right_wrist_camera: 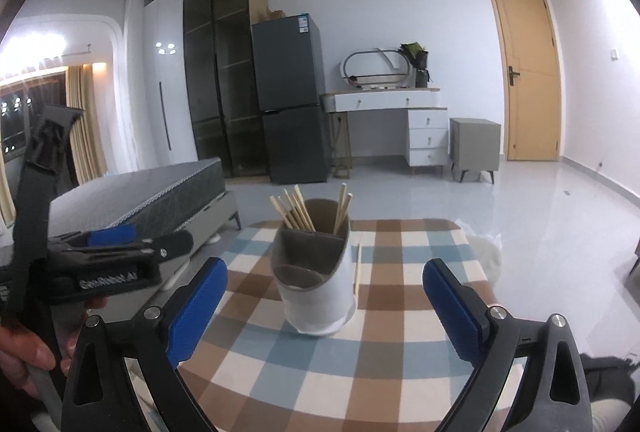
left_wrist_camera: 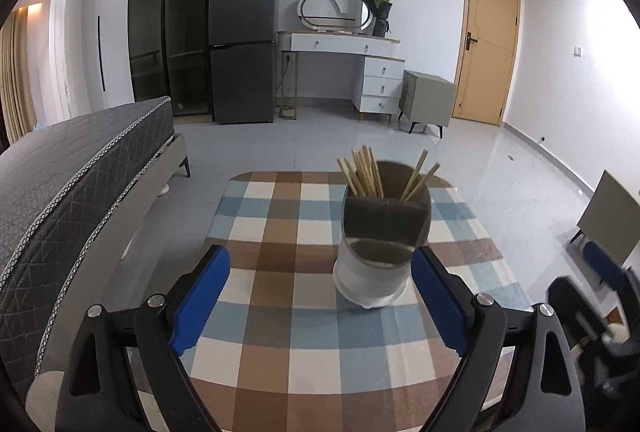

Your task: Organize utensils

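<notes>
A utensil holder (left_wrist_camera: pixel 382 244) filled with wooden chopsticks (left_wrist_camera: pixel 364 171) is seen standing mid-way on the checked tabletop (left_wrist_camera: pixel 280 312). Both the left tongs (left_wrist_camera: pixel 320 296) and the right tongs (right_wrist_camera: pixel 326 308) are held released, nothing being grasped between them.

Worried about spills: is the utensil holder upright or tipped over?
Upright. The utensil holder stands on its base on the checked tablecloth, chopsticks pointing up from its compartments.
</notes>
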`<state>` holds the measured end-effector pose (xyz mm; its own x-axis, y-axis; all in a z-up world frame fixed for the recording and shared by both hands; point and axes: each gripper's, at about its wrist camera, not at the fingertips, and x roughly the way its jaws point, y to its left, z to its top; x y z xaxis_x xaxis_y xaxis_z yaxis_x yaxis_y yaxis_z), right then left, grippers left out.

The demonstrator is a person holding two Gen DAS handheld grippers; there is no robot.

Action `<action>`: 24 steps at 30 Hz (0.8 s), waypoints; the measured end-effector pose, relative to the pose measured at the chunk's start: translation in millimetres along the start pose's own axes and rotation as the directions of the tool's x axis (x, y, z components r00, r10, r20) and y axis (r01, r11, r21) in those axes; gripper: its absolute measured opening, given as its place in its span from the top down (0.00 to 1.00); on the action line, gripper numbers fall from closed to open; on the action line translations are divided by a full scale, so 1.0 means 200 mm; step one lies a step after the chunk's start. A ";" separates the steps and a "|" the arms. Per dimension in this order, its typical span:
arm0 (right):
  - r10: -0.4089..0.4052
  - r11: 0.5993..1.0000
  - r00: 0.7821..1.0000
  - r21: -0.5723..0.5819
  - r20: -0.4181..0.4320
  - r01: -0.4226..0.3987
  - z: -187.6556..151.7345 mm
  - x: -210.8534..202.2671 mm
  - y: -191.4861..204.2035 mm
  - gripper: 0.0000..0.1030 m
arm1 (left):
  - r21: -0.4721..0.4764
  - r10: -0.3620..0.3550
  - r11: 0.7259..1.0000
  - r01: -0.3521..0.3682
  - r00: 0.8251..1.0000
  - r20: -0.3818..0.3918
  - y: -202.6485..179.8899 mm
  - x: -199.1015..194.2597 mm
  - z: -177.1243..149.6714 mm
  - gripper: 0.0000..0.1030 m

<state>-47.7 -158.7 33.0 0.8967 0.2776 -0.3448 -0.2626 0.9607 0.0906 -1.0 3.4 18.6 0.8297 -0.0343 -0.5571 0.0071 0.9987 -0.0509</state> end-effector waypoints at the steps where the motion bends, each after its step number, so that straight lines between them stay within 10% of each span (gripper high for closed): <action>1: -0.002 1.000 1.000 -0.014 0.001 0.002 -0.01 0.00 0.00 0.03 | -0.002 0.001 1.000 -0.001 1.000 -0.003 0.00 0.00 -0.01 0.14; 24: -0.032 0.999 0.998 -0.018 -0.052 0.031 -0.08 0.05 -0.01 0.03 | -0.024 0.009 1.000 -0.009 1.000 0.003 0.01 0.00 -0.06 0.14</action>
<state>-44.5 -157.6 14.1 0.8847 0.2460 -0.3959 -0.2411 0.9685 0.0631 -8.8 5.4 8.2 0.8316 -0.0251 -0.5549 -0.0140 0.9977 -0.0662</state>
